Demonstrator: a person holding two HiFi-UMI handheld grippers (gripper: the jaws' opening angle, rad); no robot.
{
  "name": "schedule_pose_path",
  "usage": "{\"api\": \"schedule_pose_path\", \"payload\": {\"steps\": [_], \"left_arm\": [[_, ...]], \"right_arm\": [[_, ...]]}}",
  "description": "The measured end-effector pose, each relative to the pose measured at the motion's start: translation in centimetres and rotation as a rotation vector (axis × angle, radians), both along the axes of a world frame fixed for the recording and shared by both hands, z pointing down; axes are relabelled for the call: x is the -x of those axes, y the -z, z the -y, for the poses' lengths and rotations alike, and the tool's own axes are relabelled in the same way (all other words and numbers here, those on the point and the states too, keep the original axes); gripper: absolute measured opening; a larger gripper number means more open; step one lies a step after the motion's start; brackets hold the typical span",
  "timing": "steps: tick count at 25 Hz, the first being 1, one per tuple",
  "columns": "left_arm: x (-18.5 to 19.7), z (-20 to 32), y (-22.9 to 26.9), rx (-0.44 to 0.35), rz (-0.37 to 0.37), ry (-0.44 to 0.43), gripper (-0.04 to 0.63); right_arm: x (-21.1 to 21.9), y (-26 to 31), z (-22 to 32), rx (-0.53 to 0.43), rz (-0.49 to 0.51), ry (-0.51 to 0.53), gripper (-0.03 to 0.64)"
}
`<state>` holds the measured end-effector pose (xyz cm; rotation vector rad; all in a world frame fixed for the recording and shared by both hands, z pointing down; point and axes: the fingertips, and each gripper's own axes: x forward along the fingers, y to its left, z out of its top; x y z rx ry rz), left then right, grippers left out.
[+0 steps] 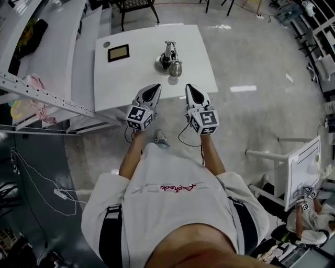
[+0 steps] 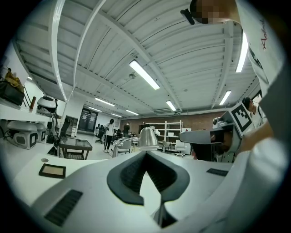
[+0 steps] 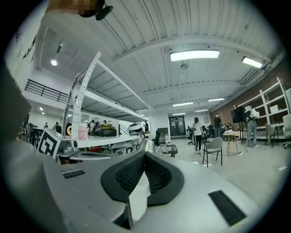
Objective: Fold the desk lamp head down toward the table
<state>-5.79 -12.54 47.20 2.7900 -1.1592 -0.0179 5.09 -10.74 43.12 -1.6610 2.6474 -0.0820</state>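
Observation:
A silver desk lamp [image 1: 170, 58] stands on the far middle of the white table [image 1: 131, 84], its bell-shaped head [image 1: 176, 68] nearest me. My left gripper [image 1: 154, 87] and right gripper [image 1: 189, 87] hover side by side over the table's near edge, short of the lamp, both shut and empty. In the left gripper view the lamp head [image 2: 148, 136] rises just past the shut left gripper [image 2: 145, 154], and the right gripper [image 2: 210, 136] shows at the right. In the right gripper view the lamp [image 3: 146, 146] peeks over the shut right gripper [image 3: 144, 154].
A dark framed plate [image 1: 119, 53] and a small round disc [image 1: 107, 44] lie on the table's left part. White shelving [image 1: 47, 99] runs along the left. A chair [image 1: 137, 6] stands behind the table. A second white table [image 1: 302, 170] is at the right.

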Motion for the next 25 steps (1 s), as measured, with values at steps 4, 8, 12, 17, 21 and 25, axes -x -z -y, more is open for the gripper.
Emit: {"api": "schedule_pose_path", "payload": {"steps": [4,8,12,17,21,25], "left_arm": [[0.3,3.1,-0.1,0.004,0.003,-0.010,0.020],[0.1,5.6,-0.4,0.008,0.003,-0.026,0.020],[-0.6,7.1,-1.3,0.025,0.012,-0.039,0.020],[-0.9,8.8,-2.4,0.052,0.024,-0.011,0.020],[-1.2,9.9,-2.9,0.060,0.033,0.042,0.020],[-1.1,11.1,-2.4,0.051,0.040,0.097,0.020]], "right_arm": [[-0.6,-0.2,2.6,0.005,0.004,-0.032,0.029],[-1.4,-0.5,4.5,0.013,0.008,-0.059,0.028],[-2.2,-1.4,5.5,0.036,0.007,-0.072,0.029],[-2.8,-2.2,7.1,0.051,0.010,-0.040,0.028],[-3.2,-2.2,8.6,0.055,0.008,0.022,0.029],[-4.0,-1.6,10.2,0.047,0.001,0.081,0.029]]}}
